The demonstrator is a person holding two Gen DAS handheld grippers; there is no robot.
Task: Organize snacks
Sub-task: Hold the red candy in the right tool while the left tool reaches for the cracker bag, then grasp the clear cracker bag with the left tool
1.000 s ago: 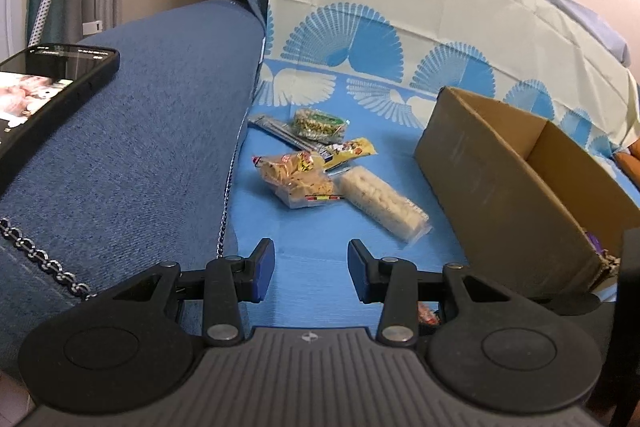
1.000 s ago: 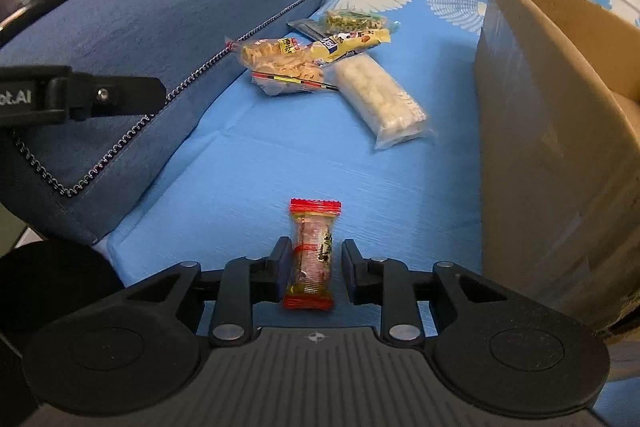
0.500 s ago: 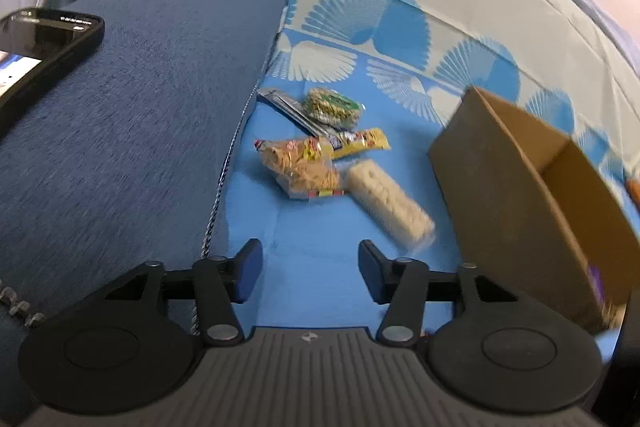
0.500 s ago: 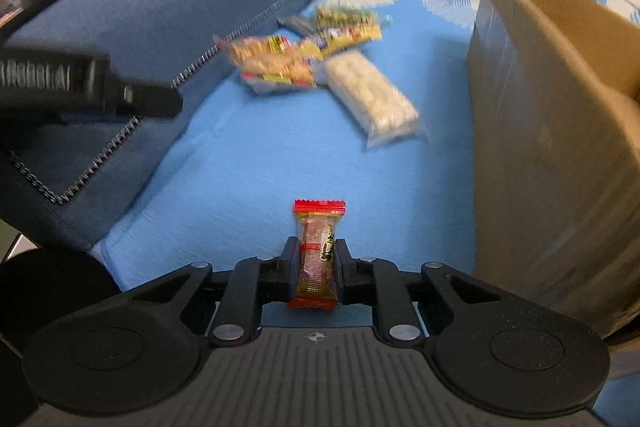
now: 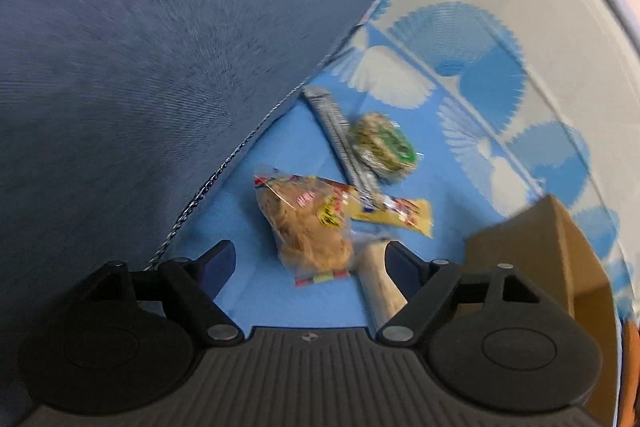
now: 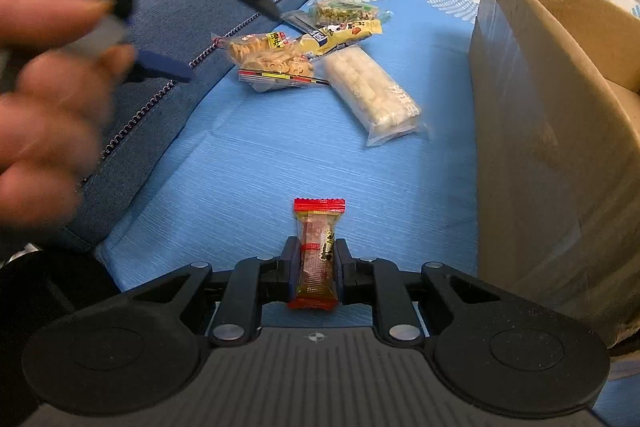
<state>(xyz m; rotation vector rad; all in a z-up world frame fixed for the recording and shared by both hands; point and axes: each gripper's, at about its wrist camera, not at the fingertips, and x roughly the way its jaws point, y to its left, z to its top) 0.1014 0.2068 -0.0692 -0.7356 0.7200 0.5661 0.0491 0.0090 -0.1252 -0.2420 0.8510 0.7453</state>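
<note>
On blue cloth: five snack packs; right tool clamps sixth; left tool apart.

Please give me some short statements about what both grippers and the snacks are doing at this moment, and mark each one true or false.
1. The right gripper is shut on the red-ended snack. True.
2. The left gripper is closed on a packet. False: its jaws stand wide apart, holding nothing.
3. The white puffed bar lies inside the cardboard box. False: it lies on the blue cloth, beside the box.
4. The yellow packet lies partly over the noodle snack bag. True.
</note>
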